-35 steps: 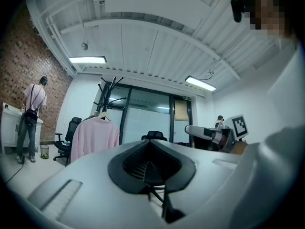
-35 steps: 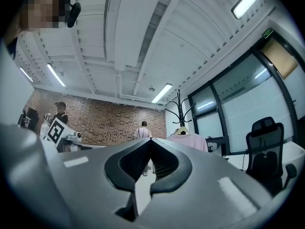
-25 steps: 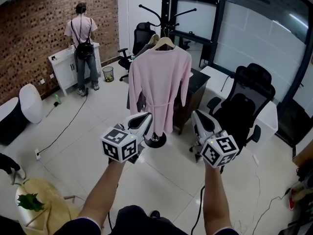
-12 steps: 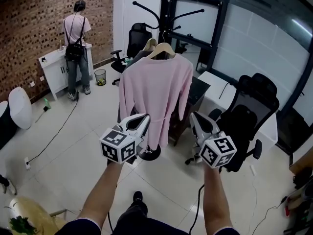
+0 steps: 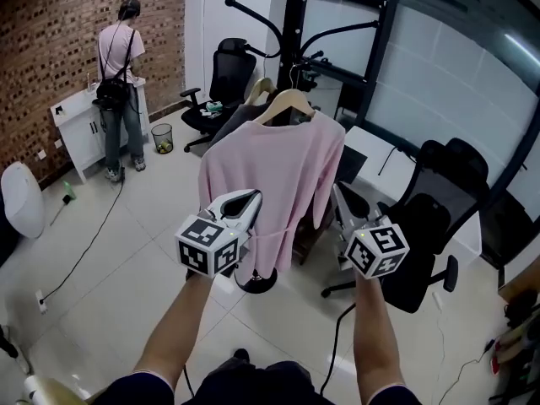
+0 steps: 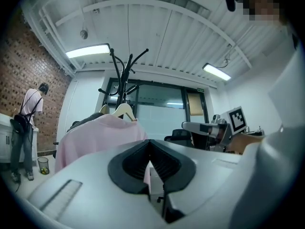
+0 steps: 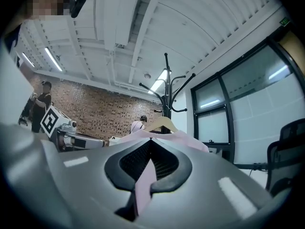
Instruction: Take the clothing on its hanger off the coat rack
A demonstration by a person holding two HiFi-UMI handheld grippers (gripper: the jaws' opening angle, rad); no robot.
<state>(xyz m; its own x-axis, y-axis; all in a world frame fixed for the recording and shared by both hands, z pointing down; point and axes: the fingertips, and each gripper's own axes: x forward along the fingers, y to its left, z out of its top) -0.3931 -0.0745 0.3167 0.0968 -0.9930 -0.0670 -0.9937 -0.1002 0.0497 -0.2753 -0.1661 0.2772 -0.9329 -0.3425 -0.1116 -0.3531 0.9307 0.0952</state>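
The left gripper has its jaws shut tight, with nothing in them. The right gripper is pressed shut too, and it is empty. Both are held up side by side in the middle of the head view. They point at the pink robe but do not touch it.

The robe hangs on a wooden hanger. The hanger hooks on the black rack at the top middle. A dark coat hangs just behind the robe's left shoulder.

In the right gripper view a thin strip of pink shows through the slit under the closed tips. That is the robe, farther off. The gripper views also show the ceiling lights, which the head view does not. Each gripper view shows the other gripper off to one side.

Only the head view shows the floor. The rack's round foot sits there, below the robe's hem. A black chair stands just beside the robe at the right. A desk sits behind the robe. To the left the floor is wide and bare, with just a thin cable. Far off at the upper left a person stands at a white cabinet by the brick wall. A small bin is near.
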